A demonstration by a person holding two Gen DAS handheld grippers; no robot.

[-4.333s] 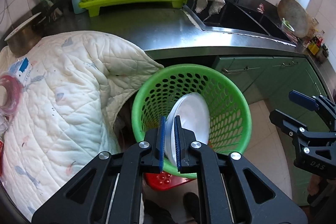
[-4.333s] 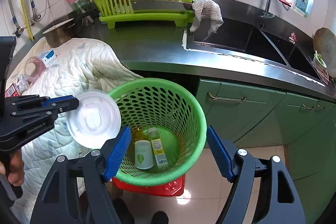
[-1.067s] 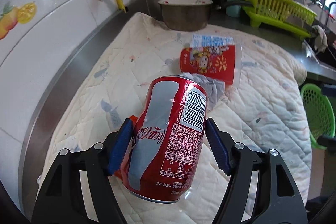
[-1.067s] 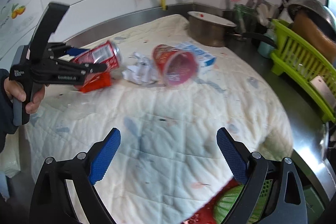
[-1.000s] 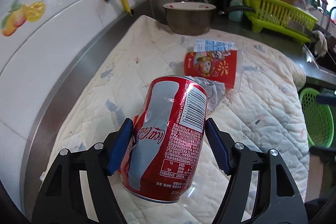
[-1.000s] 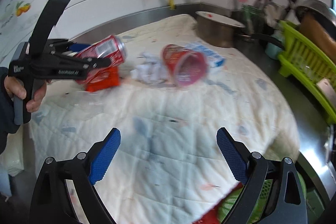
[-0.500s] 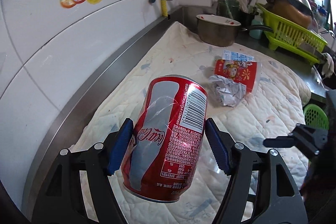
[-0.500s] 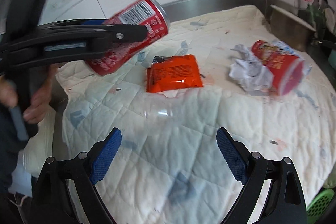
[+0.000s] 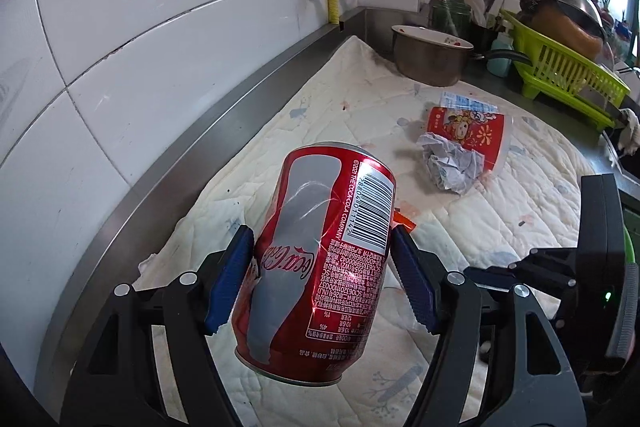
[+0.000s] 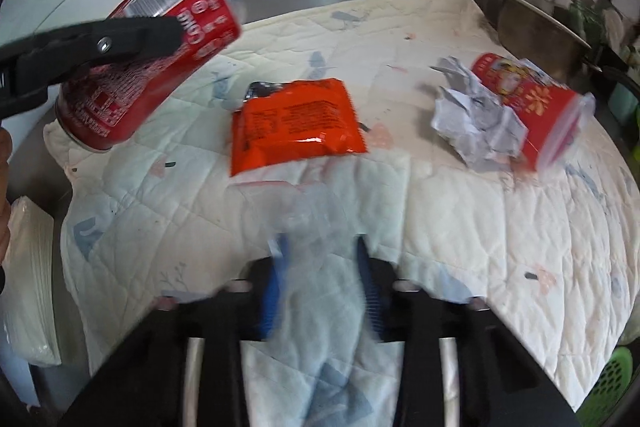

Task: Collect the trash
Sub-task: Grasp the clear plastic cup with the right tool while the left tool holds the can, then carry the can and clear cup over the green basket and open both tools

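Note:
A red cola can [image 9: 320, 247] hangs tilted above the quilted cloth [image 9: 520, 219], with my left gripper [image 9: 320, 275] shut on its sides. From the right wrist view the same can [image 10: 132, 99] and left gripper [image 10: 168, 39] show at upper left. My right gripper [image 10: 320, 267] is low over the cloth, blurred, its jaws closing on a clear plastic wrapper [image 10: 308, 215] bunched between the pads. Beyond it lie an orange snack packet [image 10: 296, 123], a crumpled paper ball [image 10: 476, 123] and a red paper cup [image 10: 532, 107] on its side.
A metal pot [image 9: 432, 55] and a green dish rack [image 9: 560, 71] stand at the back of the counter. A blue-white packet [image 9: 468, 103] lies behind the cup. The green basket [image 10: 612, 379] sits below the counter's right end. A white paper stack [image 10: 28, 287] lies left.
My right gripper came forward and down over the cloth and its wide jaws narrowed onto the clear wrapper. The left gripper kept the can and drifted back towards the wall.

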